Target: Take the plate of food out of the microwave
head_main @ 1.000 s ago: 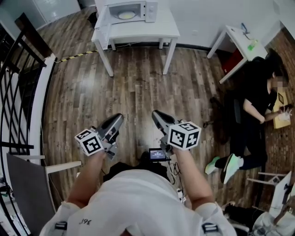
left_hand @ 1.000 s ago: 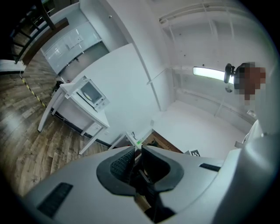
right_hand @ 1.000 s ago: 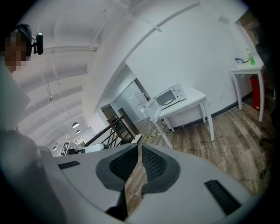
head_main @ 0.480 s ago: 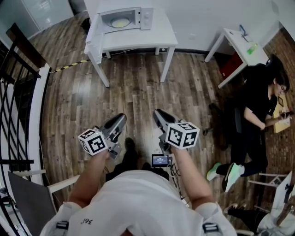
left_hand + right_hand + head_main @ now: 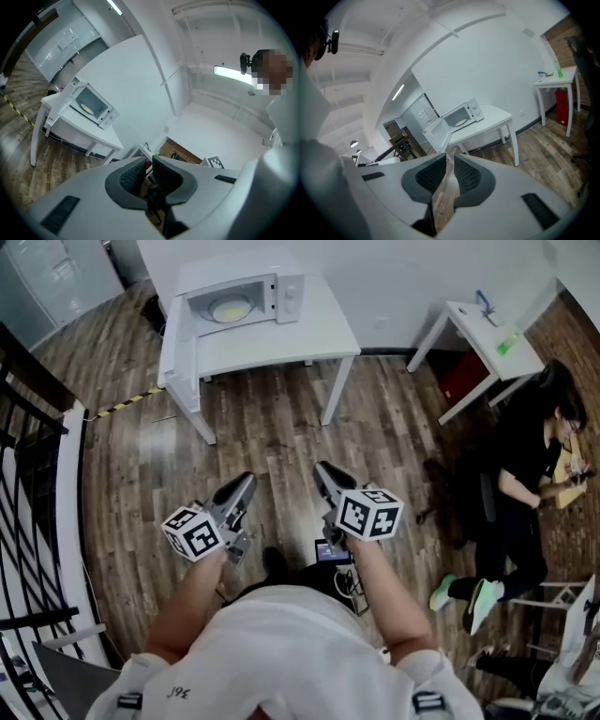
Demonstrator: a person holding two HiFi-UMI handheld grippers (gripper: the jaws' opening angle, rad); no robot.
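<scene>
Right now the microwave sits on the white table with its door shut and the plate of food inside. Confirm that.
Not quite: the door is not shut, it hangs wide open, as the right gripper view shows. The rest holds: the microwave sits on the white table with the plate of food inside.

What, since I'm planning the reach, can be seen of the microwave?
The microwave is a white box standing upright at the back of a white table by the wall. Its door stands swung wide open on the left, the control panel on the right. A plate of pale yellow food lies inside.
</scene>
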